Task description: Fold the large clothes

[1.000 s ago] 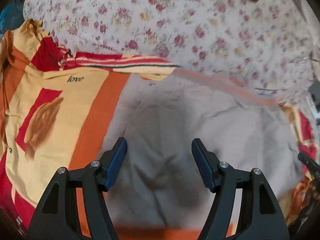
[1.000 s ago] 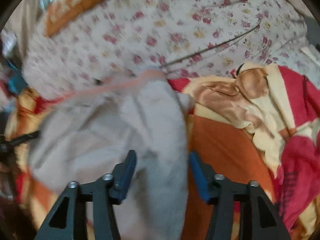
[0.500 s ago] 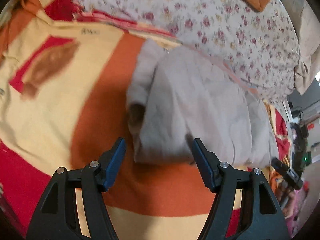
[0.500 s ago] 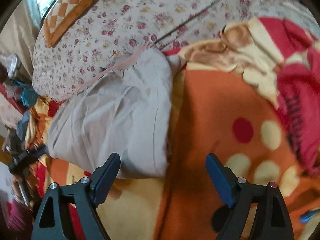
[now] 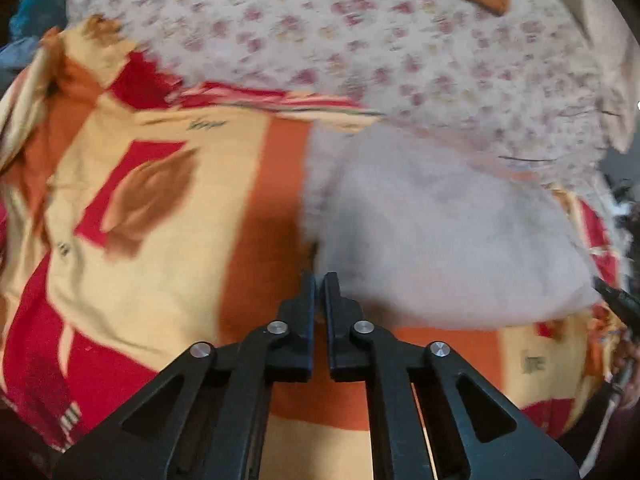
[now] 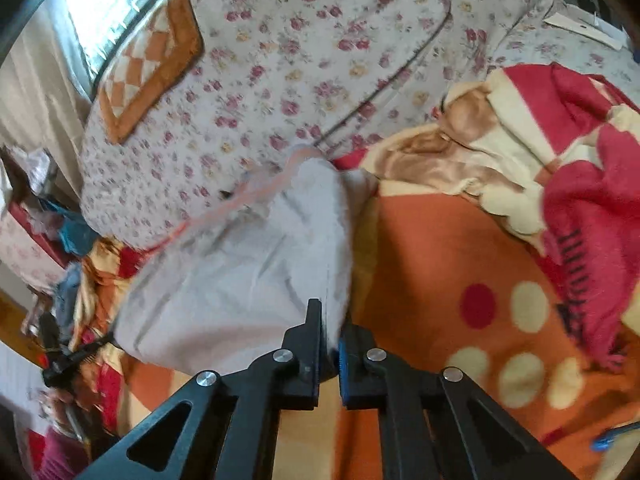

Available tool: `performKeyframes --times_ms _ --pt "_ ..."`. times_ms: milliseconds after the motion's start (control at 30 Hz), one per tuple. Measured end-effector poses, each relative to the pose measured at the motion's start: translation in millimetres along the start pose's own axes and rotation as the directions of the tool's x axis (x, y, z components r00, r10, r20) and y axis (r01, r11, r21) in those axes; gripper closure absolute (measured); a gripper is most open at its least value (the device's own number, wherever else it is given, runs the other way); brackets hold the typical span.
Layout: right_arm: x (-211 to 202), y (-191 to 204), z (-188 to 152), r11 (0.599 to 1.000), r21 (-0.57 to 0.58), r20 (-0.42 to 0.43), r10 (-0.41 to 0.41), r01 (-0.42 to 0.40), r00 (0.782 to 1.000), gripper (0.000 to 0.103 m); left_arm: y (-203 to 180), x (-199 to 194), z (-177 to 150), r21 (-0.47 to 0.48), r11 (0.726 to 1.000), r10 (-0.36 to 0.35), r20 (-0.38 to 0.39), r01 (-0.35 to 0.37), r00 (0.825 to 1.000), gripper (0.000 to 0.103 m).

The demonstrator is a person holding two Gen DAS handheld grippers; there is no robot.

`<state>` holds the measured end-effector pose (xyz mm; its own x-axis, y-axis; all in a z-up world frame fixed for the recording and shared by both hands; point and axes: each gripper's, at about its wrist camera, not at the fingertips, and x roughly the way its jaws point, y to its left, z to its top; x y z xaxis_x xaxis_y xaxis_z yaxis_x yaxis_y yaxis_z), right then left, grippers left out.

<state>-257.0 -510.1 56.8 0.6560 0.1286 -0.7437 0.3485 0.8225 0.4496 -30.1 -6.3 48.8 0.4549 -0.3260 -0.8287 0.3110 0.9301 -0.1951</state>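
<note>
A folded pale grey garment (image 5: 440, 232) lies on an orange, yellow and red blanket (image 5: 160, 280). My left gripper (image 5: 319, 280) is shut at the garment's near left corner, and the cloth meets its fingertips; blur hides the exact pinch. In the right wrist view the same garment (image 6: 240, 280) lies left of centre. My right gripper (image 6: 330, 320) is shut on its near right corner, with grey cloth showing between the pads. The left gripper (image 6: 76, 356) also shows small and dark at the garment's far left corner.
A floral quilt (image 6: 320, 60) is heaped behind the garment, with an orange checked cushion (image 6: 152, 68) on it. Bunched red and cream blanket folds (image 6: 580, 200) rise at the right. Loose clothes (image 6: 72, 236) pile up at the bed's left edge.
Both grippers stood open over the garment and are now shut at its near corners. The left slid to the left corner, the right to the right corner.
</note>
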Motion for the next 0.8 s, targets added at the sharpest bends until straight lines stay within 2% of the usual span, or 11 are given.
performKeyframes --times_ms 33,100,233,333,367,433,500,633,800 --pt "7.2 -2.5 -3.7 1.0 -0.007 -0.02 -0.025 0.025 0.999 0.098 7.9 10.1 -4.3 -0.027 0.999 0.023 -0.03 -0.023 0.999 0.102" --pt "20.9 -11.7 -14.1 0.999 0.016 -0.064 -0.034 0.036 0.997 0.098 24.3 23.1 -13.8 -0.098 0.995 -0.003 -0.062 -0.003 0.998 0.102" --pt "9.5 -20.0 -13.5 0.998 0.06 -0.052 -0.024 0.027 0.998 0.096 32.1 8.1 -13.4 -0.152 0.987 -0.061 -0.03 0.056 0.998 0.102" --pt "-11.4 -16.3 -4.8 0.996 0.056 -0.031 -0.063 0.065 0.998 0.078 19.0 -7.6 -7.1 -0.113 0.993 -0.034 -0.006 0.033 0.999 0.1" --pt "-17.3 -10.9 -3.7 0.996 0.035 -0.018 -0.078 0.079 0.997 0.069 13.0 -12.9 -5.1 -0.096 0.995 -0.024 0.007 0.025 1.0 0.095" --pt "-27.8 3.8 -2.3 0.994 -0.01 0.02 -0.105 0.105 0.994 0.058 1.5 -18.5 0.5 -0.069 0.997 -0.02 0.025 0.022 0.999 0.082" --pt "-31.3 26.3 0.4 0.993 -0.071 0.041 -0.087 0.09 0.995 0.058 -12.5 -21.4 7.2 -0.041 0.999 -0.029 0.041 0.031 0.999 0.066" --pt "-9.6 68.3 7.0 0.982 -0.184 0.012 -0.045 0.046 0.999 0.058 -46.9 -9.3 14.7 0.022 1.0 -0.012 0.043 0.011 0.999 0.064" --pt "45.7 123.9 16.9 0.95 -0.312 -0.039 -0.029 0.015 0.999 0.058 -74.8 17.3 23.9 0.028 0.999 0.013 0.044 -0.015 0.999 0.064"
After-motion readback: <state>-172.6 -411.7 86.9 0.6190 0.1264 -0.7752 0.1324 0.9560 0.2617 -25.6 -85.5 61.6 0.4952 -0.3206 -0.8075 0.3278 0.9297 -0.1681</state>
